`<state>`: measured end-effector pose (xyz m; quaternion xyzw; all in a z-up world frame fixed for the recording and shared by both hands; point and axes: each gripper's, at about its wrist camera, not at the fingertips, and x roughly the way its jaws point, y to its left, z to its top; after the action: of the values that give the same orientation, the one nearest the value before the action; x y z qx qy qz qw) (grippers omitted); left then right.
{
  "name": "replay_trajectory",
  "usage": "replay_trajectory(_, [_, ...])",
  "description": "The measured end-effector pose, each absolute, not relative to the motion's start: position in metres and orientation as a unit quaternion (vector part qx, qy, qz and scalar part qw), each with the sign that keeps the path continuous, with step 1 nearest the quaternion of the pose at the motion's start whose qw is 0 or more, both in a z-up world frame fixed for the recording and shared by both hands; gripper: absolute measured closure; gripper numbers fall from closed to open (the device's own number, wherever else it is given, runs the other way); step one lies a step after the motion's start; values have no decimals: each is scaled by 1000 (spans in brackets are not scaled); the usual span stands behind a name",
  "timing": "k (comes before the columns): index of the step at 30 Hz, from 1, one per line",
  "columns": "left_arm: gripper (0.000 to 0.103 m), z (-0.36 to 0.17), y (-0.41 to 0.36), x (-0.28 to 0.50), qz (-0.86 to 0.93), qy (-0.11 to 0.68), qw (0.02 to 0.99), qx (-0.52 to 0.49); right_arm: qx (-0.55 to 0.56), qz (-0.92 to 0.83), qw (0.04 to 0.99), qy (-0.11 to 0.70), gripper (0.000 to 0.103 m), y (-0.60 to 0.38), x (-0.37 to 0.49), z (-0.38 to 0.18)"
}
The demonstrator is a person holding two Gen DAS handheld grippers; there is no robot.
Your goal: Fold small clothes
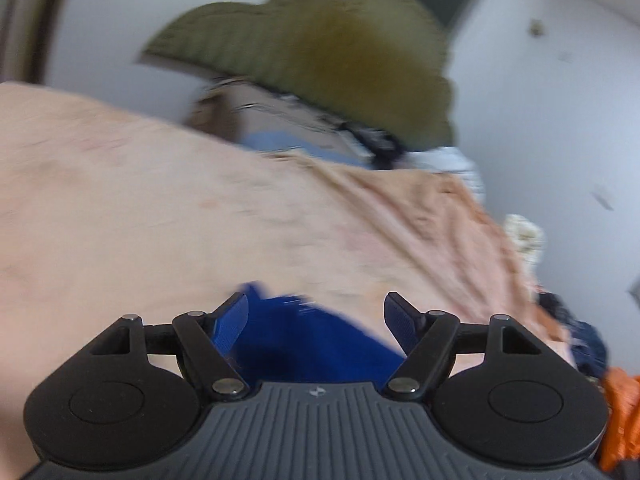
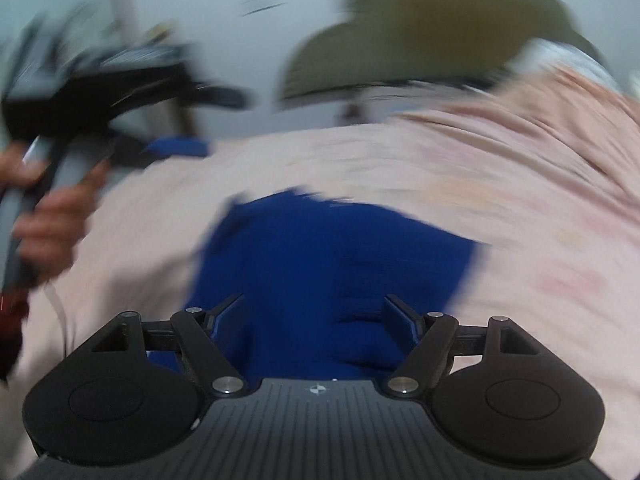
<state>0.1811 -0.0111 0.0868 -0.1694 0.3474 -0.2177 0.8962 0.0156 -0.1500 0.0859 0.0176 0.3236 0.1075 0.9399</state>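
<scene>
A small blue garment [image 2: 328,264] lies on a peach sheet [image 2: 500,200]. In the right wrist view my right gripper [image 2: 316,312] is open right above the garment's near part, jaws wide apart, nothing held. In the left wrist view my left gripper [image 1: 316,312] is open too, with the blue garment [image 1: 304,336] under and between the fingers. The left gripper [image 2: 100,92] also shows blurred at the far left of the right wrist view, held by a hand [image 2: 48,216]. Both views are motion blurred.
An olive green cushion [image 1: 320,52] lies at the far edge of the sheet, above a cardboard box [image 1: 280,120]. More clothes are piled at the right: orange fabric [image 1: 620,408] and dark blue fabric [image 1: 588,340]. White walls stand behind.
</scene>
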Motion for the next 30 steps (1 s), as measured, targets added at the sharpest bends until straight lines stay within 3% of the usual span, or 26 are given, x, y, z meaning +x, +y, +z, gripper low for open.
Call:
replay_trajectory(2, [28, 75, 3, 181, -182, 368, 896, -168, -70, 120, 937, 321, 19, -106, 16, 78])
replay_trajectory(6, [28, 55, 12, 186, -192, 405, 877, -174, -197, -13, 927, 319, 18, -88, 23, 55])
replay_trajectory(8, [28, 49, 7, 185, -212, 413, 868, -175, -106, -34, 938, 328, 10, -128, 18, 60])
replay_trajectory(12, [28, 41, 8, 183, -212, 418, 869, -158, 173, -105, 919, 340, 9, -245, -8, 61])
replay_trajectory(14, [28, 37, 2, 183, -223, 426, 863, -157, 269, -143, 896, 322, 20, -281, -23, 59])
replay_trajectory(18, [28, 26, -13, 182, -235, 433, 859, -142, 167, -89, 937, 294, 21, -243, -16, 86])
replay_trajectory(23, [28, 31, -18, 198, -270, 431, 833, -216, 68, 104, 941, 315, 23, -155, 32, 88])
replay_trajectory(27, [28, 50, -24, 201, -271, 396, 849, -221, 18, 50, 944, 326, 23, -128, 75, 72])
replay_trajectory(28, [28, 54, -24, 199, -270, 386, 854, -221, 34, 45, 942, 332, 34, -130, 80, 66])
replay_trajectory(29, [28, 57, -25, 197, -269, 379, 858, -217, 54, 44, 939, 337, 59, -140, 87, 63])
replay_trajectory(30, [28, 59, -26, 195, -268, 374, 862, -211, 79, 42, 936, 339, 71, -149, 89, 62])
